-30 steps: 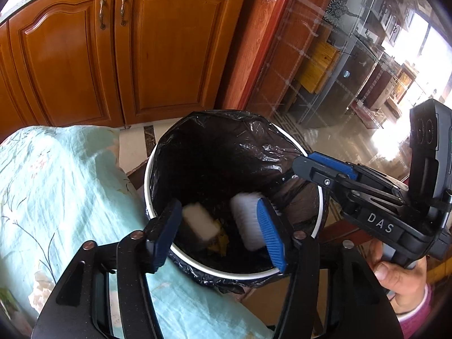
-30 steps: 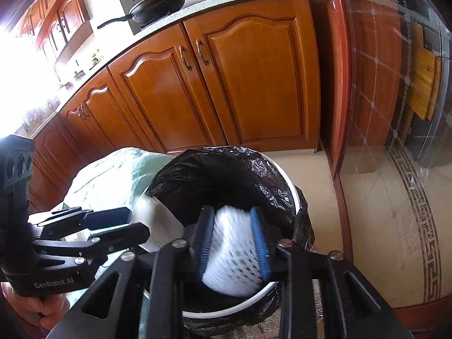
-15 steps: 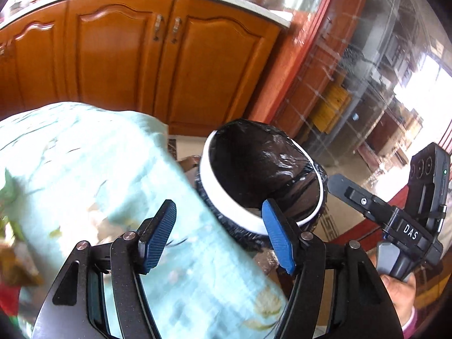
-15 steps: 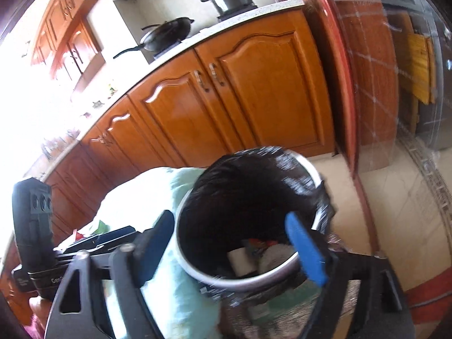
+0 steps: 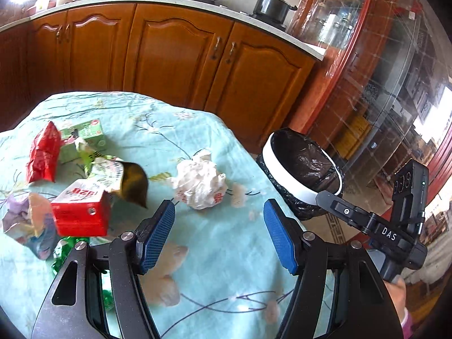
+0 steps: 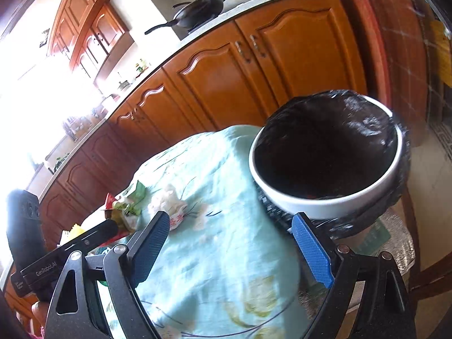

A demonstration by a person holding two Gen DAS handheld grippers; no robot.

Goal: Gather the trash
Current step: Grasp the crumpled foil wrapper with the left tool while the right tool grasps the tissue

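A white bin (image 5: 299, 169) lined with a black bag stands off the table's right edge; it also shows in the right wrist view (image 6: 327, 197). My left gripper (image 5: 220, 234) is open and empty above the table, just short of a crumpled white paper ball (image 5: 200, 183). Further left lie a red carton (image 5: 80, 212), a red wrapper (image 5: 42, 152), a green carton (image 5: 84, 138) and a gold-lined wrapper (image 5: 124, 178). My right gripper (image 6: 234, 248) is open and empty, near the bin's rim; it also shows in the left wrist view (image 5: 367, 220).
The table wears a light-blue flowered cloth (image 5: 220, 254). Wooden kitchen cabinets (image 5: 175, 56) run behind, with a pan (image 6: 197, 11) and a pot (image 5: 271, 5) on the counter. A glass-fronted wall (image 5: 381, 84) stands to the right.
My right gripper opened and let the white foam net fall into the bin. Both grippers pulled back from the bin, and the left swung over the table to face the trash.
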